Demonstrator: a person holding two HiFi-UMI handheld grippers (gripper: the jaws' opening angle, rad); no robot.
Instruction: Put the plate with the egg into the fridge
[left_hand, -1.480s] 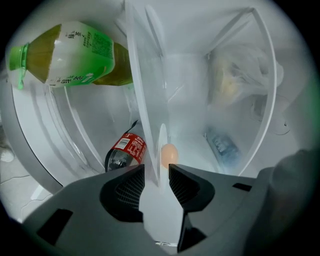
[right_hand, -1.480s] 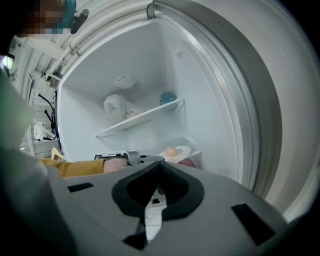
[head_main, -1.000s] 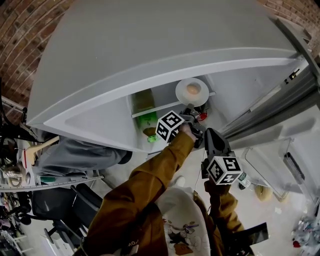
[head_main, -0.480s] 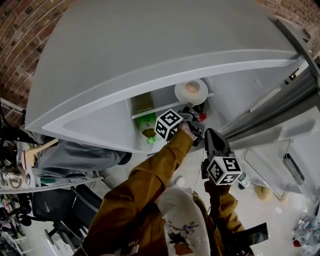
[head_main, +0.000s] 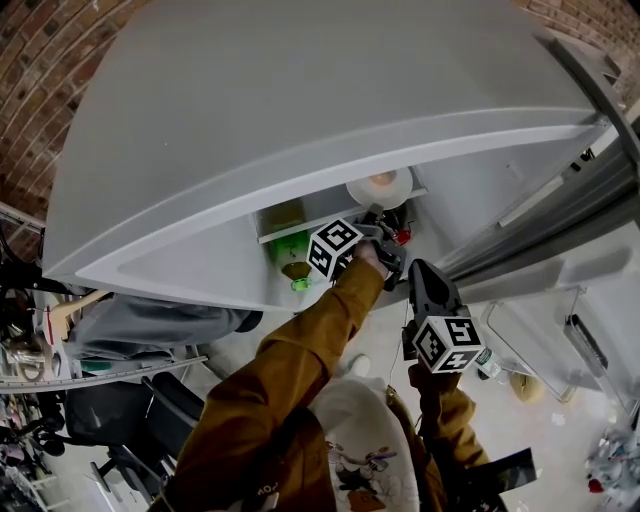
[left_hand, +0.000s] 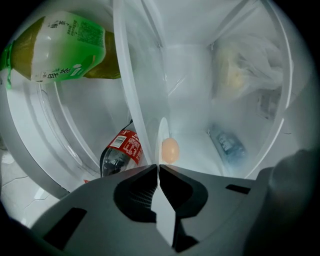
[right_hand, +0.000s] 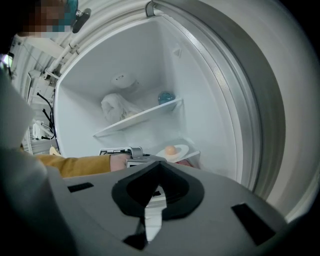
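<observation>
Green tea bottle (left_hand: 60, 47) far left inside the fridge (head_main: 300, 100), cola bottle (left_hand: 120, 150) lower, next to it. Left tool (head_main: 378, 222) reaches in; its jaws have just been closing and are now narrow, pinched on the rim of the plate (head_main: 368, 192). Plate sits at the front of the fridge shelf (head_main: 300, 228), egg (head_main: 383, 180) on it, close to the tool tips. Right tool (head_main: 418, 268) is outside the fridge, just right of the left one, jaws together, nothing between them.
</observation>
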